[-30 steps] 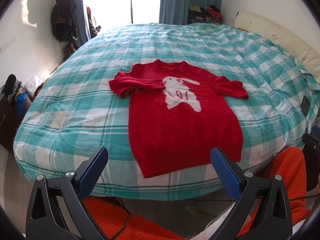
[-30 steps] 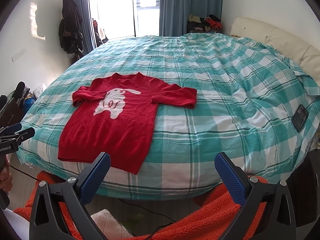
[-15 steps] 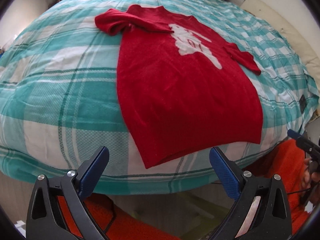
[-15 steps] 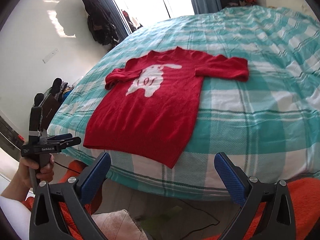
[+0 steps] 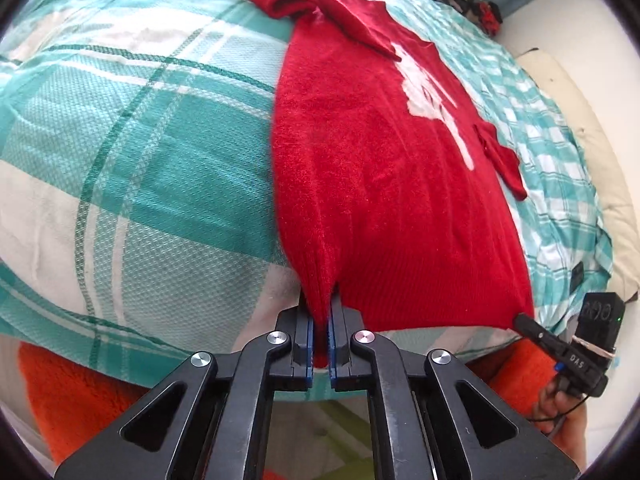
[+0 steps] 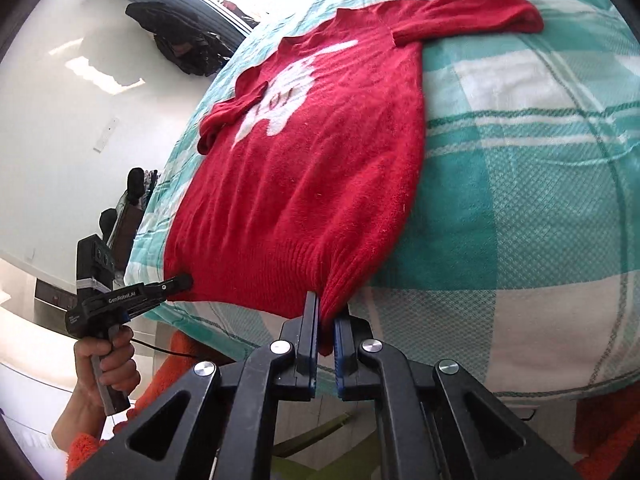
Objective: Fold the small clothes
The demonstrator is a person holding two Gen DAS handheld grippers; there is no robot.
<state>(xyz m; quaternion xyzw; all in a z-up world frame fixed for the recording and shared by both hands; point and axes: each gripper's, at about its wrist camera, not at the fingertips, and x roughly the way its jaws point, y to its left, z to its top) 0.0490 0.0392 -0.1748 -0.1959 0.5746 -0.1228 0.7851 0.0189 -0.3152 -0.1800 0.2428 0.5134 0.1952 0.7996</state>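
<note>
A small red sweater (image 5: pixel 380 160) with a white animal print lies flat on the bed, hem toward me; it also shows in the right wrist view (image 6: pixel 312 168). My left gripper (image 5: pixel 320 332) is shut on the hem's left corner. My right gripper (image 6: pixel 327 332) is shut on the hem's right corner. Each gripper shows in the other's view: the right one (image 5: pixel 524 320) at the far hem corner, the left one (image 6: pixel 182 282) likewise. The left sleeve is bunched, the right sleeve lies out to the side.
The bed has a teal and white checked cover (image 5: pixel 140 160), (image 6: pixel 540 200). An orange fleece (image 5: pixel 80 392) lies below the bed edge. A dark phone-like thing (image 5: pixel 577 276) rests on the cover at right. Clothes hang by the window (image 6: pixel 180 48).
Both grippers moved down to the bed's near edge and closed from wide open onto the two hem corners of the sweater.
</note>
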